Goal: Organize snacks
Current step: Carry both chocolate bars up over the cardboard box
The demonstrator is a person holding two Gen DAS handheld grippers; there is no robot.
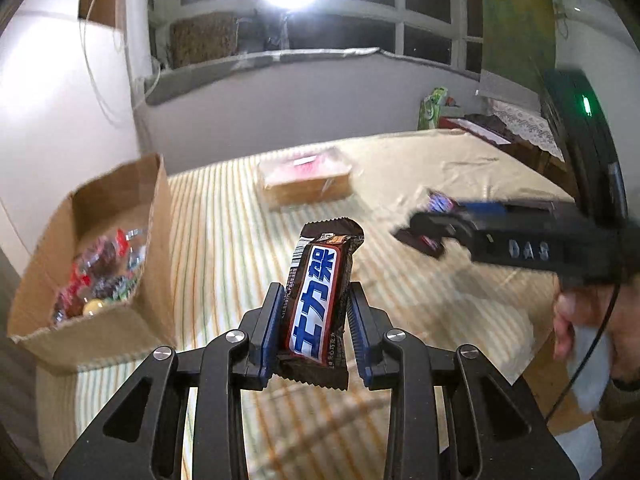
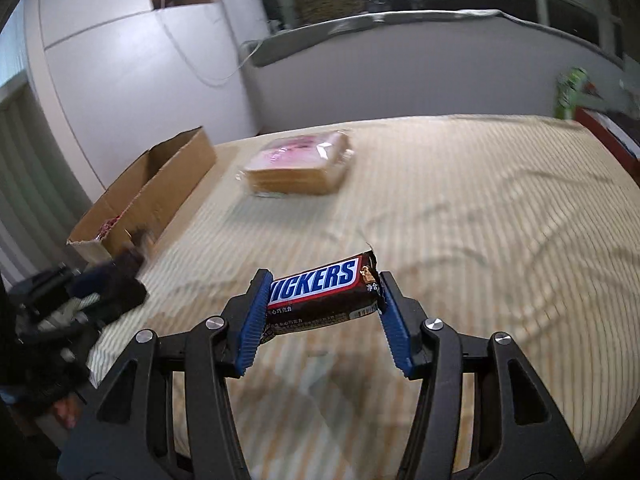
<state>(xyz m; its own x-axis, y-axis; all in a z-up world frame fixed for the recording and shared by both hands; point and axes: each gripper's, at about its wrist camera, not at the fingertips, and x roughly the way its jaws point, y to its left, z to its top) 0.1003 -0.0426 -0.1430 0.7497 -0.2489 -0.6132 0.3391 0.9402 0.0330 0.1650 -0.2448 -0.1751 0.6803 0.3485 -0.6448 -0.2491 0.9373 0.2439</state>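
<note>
Left of the wrapped cake pack (image 1: 306, 178), on the striped bench (image 1: 224, 240), your cardboard box (image 1: 92, 264) stands open with mixed sweets inside. Nearer you than that pack, your left claw (image 1: 316, 312) is clamped on a Snickers bar with Chinese lettering (image 1: 320, 292), held end-up above the cloth. Right of the pack, your right claw (image 2: 322, 300) grips a second Snickers bar (image 2: 320, 292) crosswise by its two ends, its pads pressing the wrapper, lifted clear of the bench.
</note>
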